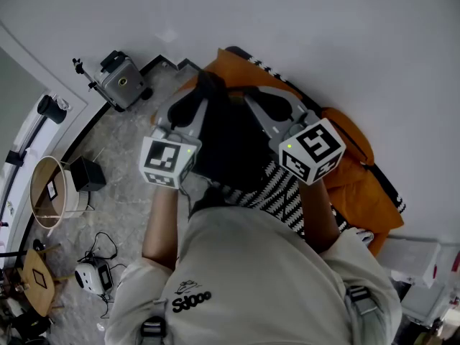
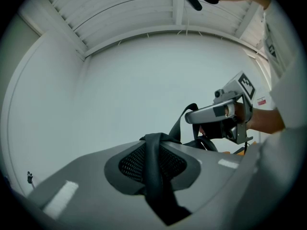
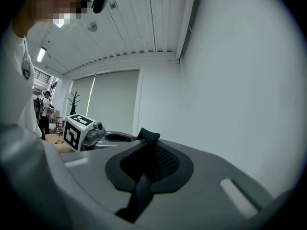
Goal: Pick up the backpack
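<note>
The left gripper (image 1: 201, 95) and right gripper (image 1: 251, 99) are held level, side by side above the backpack (image 1: 230, 149), with both forearms stretched forward. Each pair of jaws is clamped on a black strap (image 2: 156, 176) of the backpack.

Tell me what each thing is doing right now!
left gripper: shut on the backpack strap.
right gripper: shut on the backpack strap too.
backpack: held up between both grippers.
orange seat: lying against the wall.
</note>
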The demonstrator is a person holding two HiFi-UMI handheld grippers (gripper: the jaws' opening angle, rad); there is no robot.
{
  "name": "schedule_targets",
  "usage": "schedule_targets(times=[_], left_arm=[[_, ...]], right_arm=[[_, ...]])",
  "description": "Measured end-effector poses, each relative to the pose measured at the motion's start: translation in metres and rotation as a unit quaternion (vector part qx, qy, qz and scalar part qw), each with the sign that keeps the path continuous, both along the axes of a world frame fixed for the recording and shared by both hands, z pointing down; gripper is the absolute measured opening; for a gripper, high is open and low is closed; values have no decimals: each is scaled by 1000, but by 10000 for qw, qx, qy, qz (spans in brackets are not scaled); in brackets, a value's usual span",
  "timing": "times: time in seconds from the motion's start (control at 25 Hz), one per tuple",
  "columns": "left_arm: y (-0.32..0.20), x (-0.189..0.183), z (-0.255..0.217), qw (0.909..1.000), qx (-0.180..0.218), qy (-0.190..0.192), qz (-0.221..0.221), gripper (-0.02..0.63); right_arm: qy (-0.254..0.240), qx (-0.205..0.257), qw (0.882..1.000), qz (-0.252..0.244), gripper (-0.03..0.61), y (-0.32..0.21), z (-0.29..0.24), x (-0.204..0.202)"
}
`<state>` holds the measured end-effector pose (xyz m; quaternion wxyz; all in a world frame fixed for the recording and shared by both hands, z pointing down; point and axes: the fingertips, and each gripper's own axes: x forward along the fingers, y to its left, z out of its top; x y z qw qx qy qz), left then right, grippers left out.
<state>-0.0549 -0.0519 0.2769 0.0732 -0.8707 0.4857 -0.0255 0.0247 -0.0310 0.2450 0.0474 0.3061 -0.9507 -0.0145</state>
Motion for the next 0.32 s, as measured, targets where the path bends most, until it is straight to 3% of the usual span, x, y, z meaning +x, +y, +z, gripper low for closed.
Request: schedule_targets(times=[0.32], left_arm=[[-7,-6,7,10000,-75,9,-4,72]], right_arm=[[78,-75,9999,9,3,-7,7,-7]])
